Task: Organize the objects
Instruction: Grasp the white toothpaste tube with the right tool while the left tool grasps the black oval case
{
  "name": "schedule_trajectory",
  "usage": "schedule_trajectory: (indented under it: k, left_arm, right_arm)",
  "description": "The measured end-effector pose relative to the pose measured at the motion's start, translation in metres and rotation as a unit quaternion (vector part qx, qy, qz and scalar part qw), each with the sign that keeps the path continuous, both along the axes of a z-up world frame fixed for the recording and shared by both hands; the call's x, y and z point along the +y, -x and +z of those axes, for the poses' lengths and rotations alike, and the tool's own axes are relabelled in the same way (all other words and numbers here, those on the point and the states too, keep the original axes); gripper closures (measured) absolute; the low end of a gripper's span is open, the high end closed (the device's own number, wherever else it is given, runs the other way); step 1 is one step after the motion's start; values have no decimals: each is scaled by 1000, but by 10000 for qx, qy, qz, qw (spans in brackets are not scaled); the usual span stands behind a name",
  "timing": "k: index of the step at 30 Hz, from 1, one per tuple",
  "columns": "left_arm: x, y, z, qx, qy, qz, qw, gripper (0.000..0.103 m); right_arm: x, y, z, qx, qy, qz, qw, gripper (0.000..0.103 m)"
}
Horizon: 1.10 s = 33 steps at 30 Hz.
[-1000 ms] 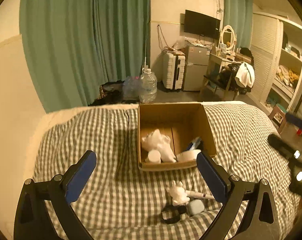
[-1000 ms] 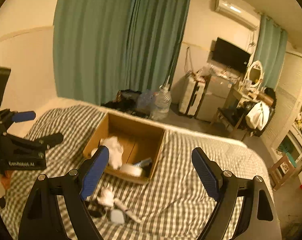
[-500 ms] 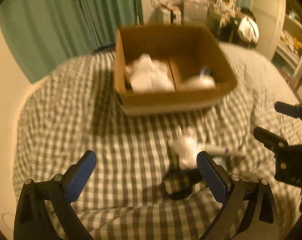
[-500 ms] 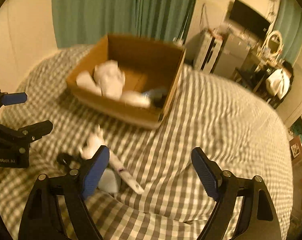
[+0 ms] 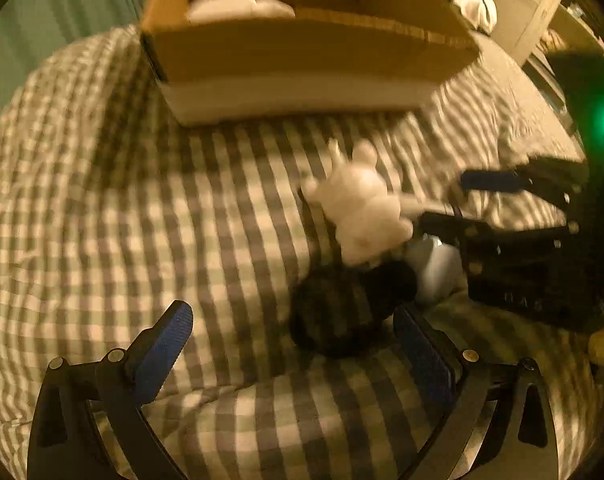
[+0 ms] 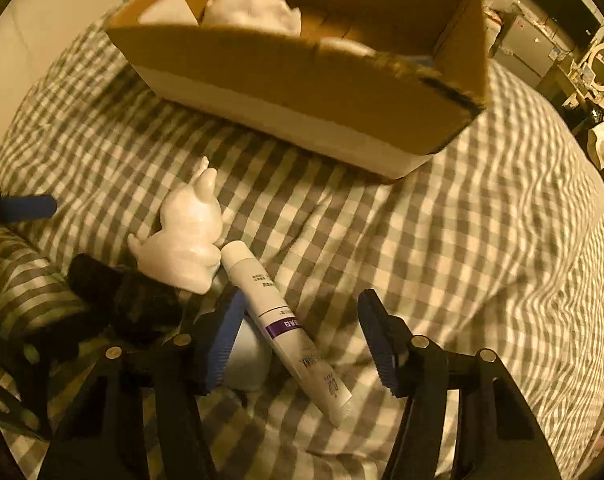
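Grey-and-white checked bedding (image 6: 441,248) covers the bed that fills both views, under dim yellow light; an open brown cardboard box (image 6: 302,80) with a pale band along its base sits on it at the far side, with white crumpled items (image 6: 254,8) showing above its near wall. On the bedding in front of the box lies a small cluster of loose things: a glossy white animal figurine (image 6: 186,236) lying on its side, a white squeeze tube with a purple band (image 6: 282,324) running diagonally from the figurine toward the camera, a pale blue-grey rounded object (image 6: 246,356) just beside the tube's left side, and a dark fuzzy black ring-shaped item (image 5: 341,312) touching the figurine's near end. The right gripper (image 6: 302,340), black-framed with blue pads, points steeply down over the tube; its jaws have just been closing and now stand at a middling gap, the tube lying between them, the left pad near the tube and against the blue-grey object, the right pad clear of everything; no pad presses on the tube. The left gripper (image 5: 298,352) hangs with its jaws wide apart and nothing gripped; the black ring lies just ahead of its right pad, whether touching I cannot tell. Each gripper shows at the edge of the other's view.
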<state>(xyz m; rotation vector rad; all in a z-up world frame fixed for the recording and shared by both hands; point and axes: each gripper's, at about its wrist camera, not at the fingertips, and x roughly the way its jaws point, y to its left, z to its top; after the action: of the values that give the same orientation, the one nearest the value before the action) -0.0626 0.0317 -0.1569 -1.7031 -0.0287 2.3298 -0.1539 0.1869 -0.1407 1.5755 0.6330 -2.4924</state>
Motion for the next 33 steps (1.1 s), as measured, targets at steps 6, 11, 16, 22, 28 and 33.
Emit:
schedule_trajectory:
  k: [6,11,16,22,28,33]
  left_arm:
    - [10,8,-17,-267,46,-213,9994,0]
    - [16,22,-19,-279,-44,-470,9985,2]
    - [16,23,-15,-201,-320,-707,9968,41]
    - [17,17,-6,-25,-455,-835,9955,71]
    - [3,14,22,350,-301,-687,9966,76]
    - [-21,13,48,598,-328,-438,9967,76]
  right_arm:
    - [-3,7,-15,-156,-96,-42,9998,64]
    - [10,3,-1,88,236,-234,9994,76]
    - [22,-2,10,283,472,-366,9978,77]
    - [29,-7,20,411,523,-396,9970,78]
    - [29,-8,49,514,277,-320,9978,80]
    - [14,-20,84,841,250,-273,9958,80]
